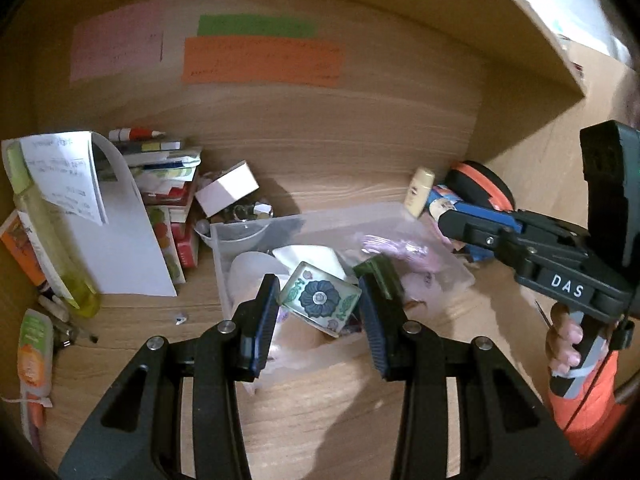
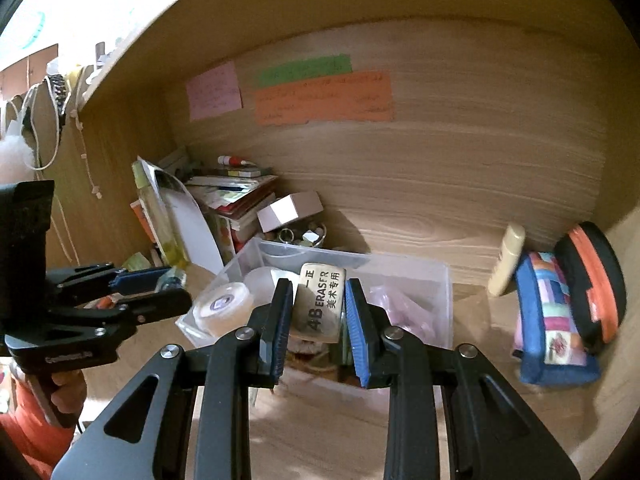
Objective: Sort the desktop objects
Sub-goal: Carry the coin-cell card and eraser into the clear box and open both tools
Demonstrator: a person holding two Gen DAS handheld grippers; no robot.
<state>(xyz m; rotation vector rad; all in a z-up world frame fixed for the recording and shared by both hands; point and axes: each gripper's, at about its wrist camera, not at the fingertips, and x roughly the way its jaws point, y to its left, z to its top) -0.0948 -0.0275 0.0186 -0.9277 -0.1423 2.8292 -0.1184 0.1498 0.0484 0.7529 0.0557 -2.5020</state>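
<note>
Tile point(image 1: 319, 299) and eraser point(image 2: 320, 305) above bin rim point(image 2: 404, 262)

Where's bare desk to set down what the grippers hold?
Bare wood lies in front of the clear bin, on the near side, and between the bin and the patchwork pouch by the cream bottle. Crowded: the bin itself, and the left corner with the book stack, white sheet and yellow-green bottle.

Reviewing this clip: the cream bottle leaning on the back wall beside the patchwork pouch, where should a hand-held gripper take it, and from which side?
Grip the cream bottle across its narrow middle, coming from the front. It leans tilted on the wall with bare desk before it, while the patchwork pouch crowds its right.
</note>
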